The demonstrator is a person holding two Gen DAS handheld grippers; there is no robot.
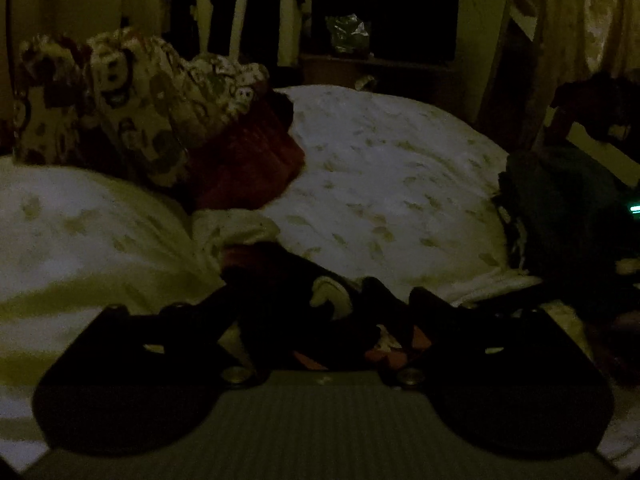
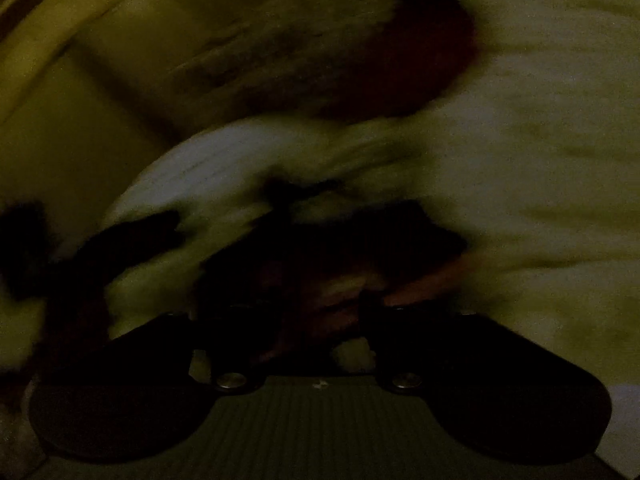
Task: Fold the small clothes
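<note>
Left gripper (image 1: 320, 300): nearest the lens, jaws spread wide over a dark garment (image 1: 280, 320), pads not pressing it.
Bedspread (image 1: 380, 168): white, leaf-printed, under everything.
Patterned pillow (image 1: 120, 100): far left, against a red cushion (image 1: 248, 160).
Right gripper (image 2: 316, 280): blurred, jaws apart over dark cloth; grip unclear.

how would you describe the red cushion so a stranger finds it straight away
Start at the wide white leaf-print bedspread filling the left wrist view. At its left, against the patterned cartoon-print pillow, lies the red cushion. It is the only plain dark-red block there; its neighbours are pale or printed.
</note>
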